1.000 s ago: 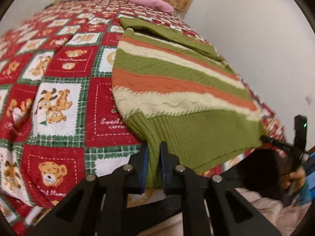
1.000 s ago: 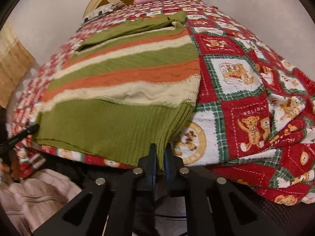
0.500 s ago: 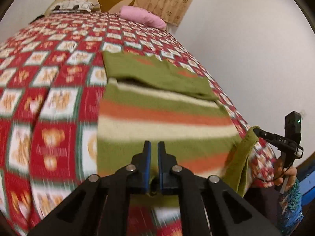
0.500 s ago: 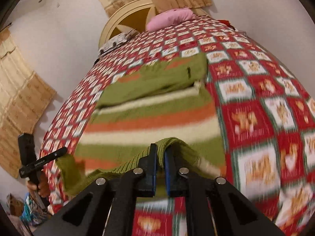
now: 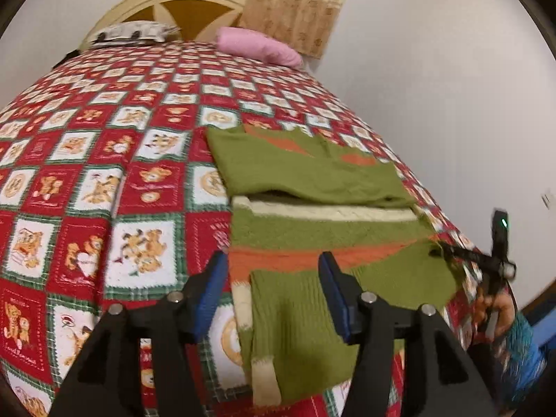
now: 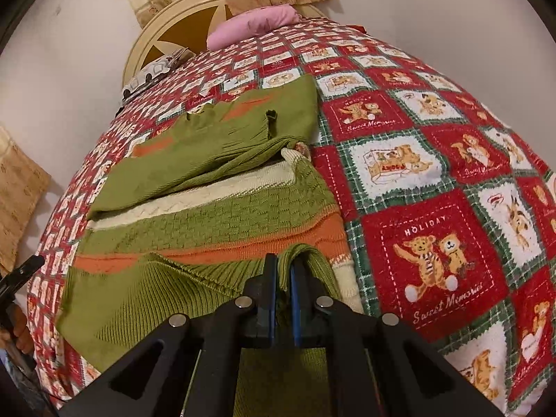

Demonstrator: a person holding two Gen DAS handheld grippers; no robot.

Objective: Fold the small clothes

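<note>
A knitted sweater [image 5: 323,229] [image 6: 215,215] with green, orange and cream stripes lies on the bed, sleeves folded over its far part. Its green ribbed hem [image 5: 299,316] is turned up over the orange stripe. My left gripper [image 5: 272,271] hovers above the hem's left corner; its jaws are opening and the cloth lies below, free of the blue pads [image 5: 212,292]. My right gripper [image 6: 284,271] is shut on the hem's right corner [image 6: 302,253], which bunches up between the pads. That right gripper [image 5: 448,253] also shows in the left wrist view, a hand [image 5: 493,309] behind it.
The bed wears a red, green and white bear-print quilt [image 5: 104,187] [image 6: 434,187]. A pink pillow [image 5: 257,47] [image 6: 253,24] and a patterned pillow [image 5: 132,33] lie by the cream headboard [image 6: 173,34]. Walls close in on the sides. The left gripper's tip [image 6: 21,274] shows at the right wrist view's left edge.
Both grippers carried the green hem up and forward over the sweater's body. The left gripper then let go and its jaws spread; the right stays clamped on its corner.
</note>
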